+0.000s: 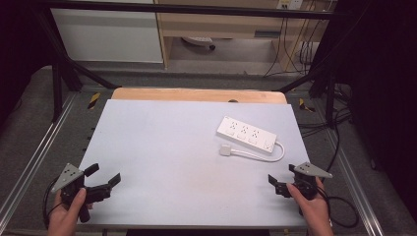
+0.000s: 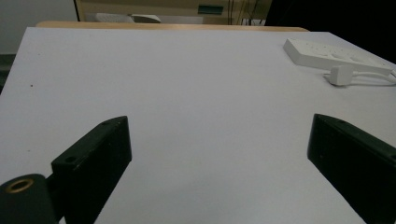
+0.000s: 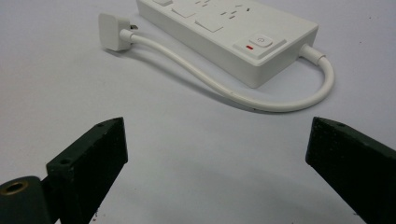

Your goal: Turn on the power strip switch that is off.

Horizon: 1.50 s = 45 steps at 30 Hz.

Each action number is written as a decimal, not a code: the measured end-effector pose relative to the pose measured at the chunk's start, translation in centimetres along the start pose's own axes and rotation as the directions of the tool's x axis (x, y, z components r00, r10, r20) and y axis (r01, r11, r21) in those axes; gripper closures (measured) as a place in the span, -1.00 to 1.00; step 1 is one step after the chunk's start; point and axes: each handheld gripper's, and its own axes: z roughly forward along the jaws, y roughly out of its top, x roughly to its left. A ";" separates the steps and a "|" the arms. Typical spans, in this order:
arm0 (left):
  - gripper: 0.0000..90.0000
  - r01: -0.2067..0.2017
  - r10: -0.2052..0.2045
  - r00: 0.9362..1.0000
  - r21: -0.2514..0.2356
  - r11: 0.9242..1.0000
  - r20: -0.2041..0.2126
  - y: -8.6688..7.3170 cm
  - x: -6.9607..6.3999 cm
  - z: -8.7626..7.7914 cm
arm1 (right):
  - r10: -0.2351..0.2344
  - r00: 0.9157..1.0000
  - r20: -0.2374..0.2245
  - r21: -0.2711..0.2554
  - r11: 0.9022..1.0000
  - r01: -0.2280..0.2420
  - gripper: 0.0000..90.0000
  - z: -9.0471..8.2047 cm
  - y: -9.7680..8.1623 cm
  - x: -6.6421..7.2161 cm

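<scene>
Person's left hand [image 1: 66,212] gripping black two-jaw left gripper [image 1: 104,175] at near left bench corner, jaws spread wide, right hand [image 1: 311,206] holding matching black right gripper [image 1: 281,177], jaws likewise parted, both empty

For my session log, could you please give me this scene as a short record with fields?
Surface: pale grey table top
Object: white plastic power strip, far right part of the table
Cord: white cable curving from the strip to its white plug, lying unplugged beside the strip
Left gripper: open, holding nothing, near left corner
Right gripper: open, holding nothing, facing the strip
</scene>
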 end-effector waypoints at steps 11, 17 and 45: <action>-0.86 -0.005 0.005 1.000 0.008 1.000 0.013 0.0 -0.1 0.2 | -0.010 1.000 -0.002 0.020 1.000 0.010 -0.89 0.2 0.1 0.3; -0.86 -0.009 0.009 1.000 0.017 1.000 0.016 0.0 -0.1 0.3 | -0.008 1.000 -0.008 0.019 1.000 0.008 -0.89 0.1 0.1 0.2; -0.87 -0.021 0.020 1.000 0.029 0.999 0.019 -0.1 -0.2 0.4 | 0.008 0.998 -0.066 -0.078 0.997 -0.013 -0.92 -0.8 1.7 1.2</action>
